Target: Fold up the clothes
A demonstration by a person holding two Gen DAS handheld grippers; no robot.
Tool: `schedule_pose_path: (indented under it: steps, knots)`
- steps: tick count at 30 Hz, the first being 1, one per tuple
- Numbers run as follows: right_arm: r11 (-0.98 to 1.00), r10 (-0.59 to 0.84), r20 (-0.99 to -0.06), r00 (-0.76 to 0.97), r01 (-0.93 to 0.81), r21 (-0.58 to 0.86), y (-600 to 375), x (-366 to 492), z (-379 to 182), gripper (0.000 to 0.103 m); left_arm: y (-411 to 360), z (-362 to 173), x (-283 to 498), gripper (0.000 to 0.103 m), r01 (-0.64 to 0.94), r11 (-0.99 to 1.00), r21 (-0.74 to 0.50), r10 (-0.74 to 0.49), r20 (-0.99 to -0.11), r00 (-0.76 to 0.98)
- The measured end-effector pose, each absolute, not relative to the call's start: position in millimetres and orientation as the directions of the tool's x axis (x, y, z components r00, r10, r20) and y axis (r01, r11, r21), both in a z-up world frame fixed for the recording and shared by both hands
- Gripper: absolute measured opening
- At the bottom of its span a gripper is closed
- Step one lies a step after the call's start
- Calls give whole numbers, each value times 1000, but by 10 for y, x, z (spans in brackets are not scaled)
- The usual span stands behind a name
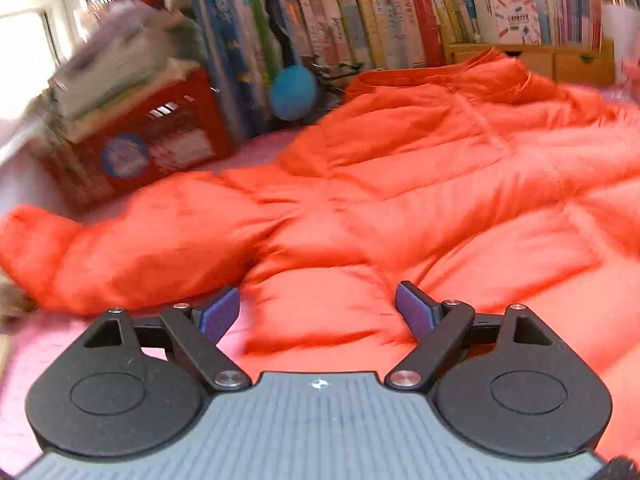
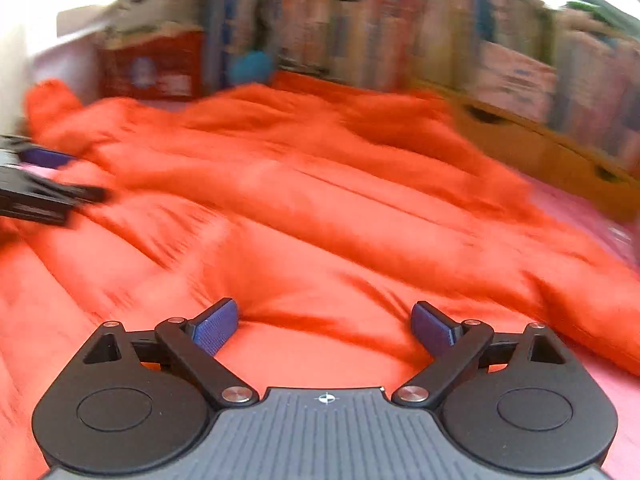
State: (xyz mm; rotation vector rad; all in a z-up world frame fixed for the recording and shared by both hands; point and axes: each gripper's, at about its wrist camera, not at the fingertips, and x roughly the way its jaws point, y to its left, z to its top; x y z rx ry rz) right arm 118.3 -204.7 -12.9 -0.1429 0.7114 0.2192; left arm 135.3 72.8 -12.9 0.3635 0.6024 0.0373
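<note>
Puffy orange quilted down jacket [image 1: 400, 200] lies spread flat on the pink bed cover [image 1: 24, 360], filling the centre and right of the left wrist view, with its sleeve [image 1: 120, 248] running out to the lower left. Row of upright books [image 1: 380, 16] and red cardboard box [image 1: 140, 148] sit along the top of the frame, well behind it.

Left gripper [image 1: 318, 308] hangs over the near hem with jaws wide and nothing between them; the pads look clear of the fabric, though blur makes contact hard to tell. Right gripper [image 2: 325, 320] is likewise spread wide and empty above the jacket body [image 2: 320, 200]. The left gripper also shows at the left edge of the right wrist view [image 2: 44, 192].

We judge the step as reaching for the bottom hem. To do it well we should come in low at the edge so one pad slides under it, pinch both layers of the slippery padding, take matching spots on either side, then lift together to keep the fold square.
</note>
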Motion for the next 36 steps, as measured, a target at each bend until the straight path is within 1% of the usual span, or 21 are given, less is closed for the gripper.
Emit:
schedule_pose_path:
  steps: [2,4,6,8,10,11,13,14,15,17,20,22,24,28,29,30,31,33,34,35,36]
  knots:
    - [982,83,-659,747,-174,-73,-2266,1067,-133,94,773,-170,1191,88,37,904,426,201,-499,843]
    - [990,-8,-644,765,-84,-112,-2480,891,-142,97,815,-205,1038,88,-1,867,499,261,-450,854]
    - [986,-122,-612,782,22,-168,-2632,733,-140,96,891,-174,922,88,-36,860,509,297,-442,846]
    - [989,-116,-586,802,41,-141,-2769,516,-97,93,971,-26,808,87,-15,917,400,221,-477,851]
    - [1000,-6,-575,818,-9,-22,-2855,312,-36,91,1025,124,706,87,27,959,281,122,-497,859]
    - [998,60,-567,821,-46,39,-2864,235,-6,91,1009,180,673,87,55,967,249,80,-501,862]
    - [989,145,-558,817,-122,79,-2813,119,37,91,935,230,638,88,91,966,242,49,-515,856]
    - [987,159,-558,815,-149,65,-2772,67,36,92,923,232,627,88,96,967,236,45,-528,848]
    - [986,152,-561,814,-162,33,-2718,41,22,97,938,223,627,88,102,973,206,30,-552,833]
    - [987,121,-584,803,-158,-12,-2650,38,-58,99,1023,190,666,88,97,991,91,-21,-611,791]
    - [988,152,-606,781,-136,73,-2730,100,-140,100,1143,123,761,90,33,999,-30,-44,-657,752]
    - [986,169,-610,774,-136,100,-2756,152,-156,100,1204,91,835,95,0,997,-76,-51,-673,737]
    - [983,183,-611,770,-140,117,-2771,203,-164,100,1249,67,923,96,-14,993,-117,-70,-683,727]
    - [979,204,-616,760,-155,133,-2815,328,-170,98,1254,73,1103,97,-2,991,-131,-89,-683,725]
    - [977,211,-618,757,-156,143,-2833,381,-166,96,1247,81,1161,96,11,991,-131,-98,-685,722]
    - [976,218,-620,754,-157,152,-2851,434,-161,92,1240,91,1233,95,22,991,-131,-107,-686,720]
    - [975,220,-622,751,-154,159,-2875,492,-154,88,1239,108,1319,89,23,991,-131,-107,-685,720]
    - [974,223,-631,743,-138,182,-2942,637,-141,84,1245,132,1476,78,16,991,-129,-102,-690,717]
    - [972,225,-634,740,-126,198,-2971,702,-135,72,1240,145,1535,63,16,992,-126,-99,-691,716]
    - [972,222,-638,738,-112,208,-2985,747,-131,63,1235,157,1566,51,16,992,-129,-102,-693,714]
    - [974,210,-644,736,-98,206,-2980,773,-121,38,1238,167,1547,43,26,989,-147,-122,-693,710]
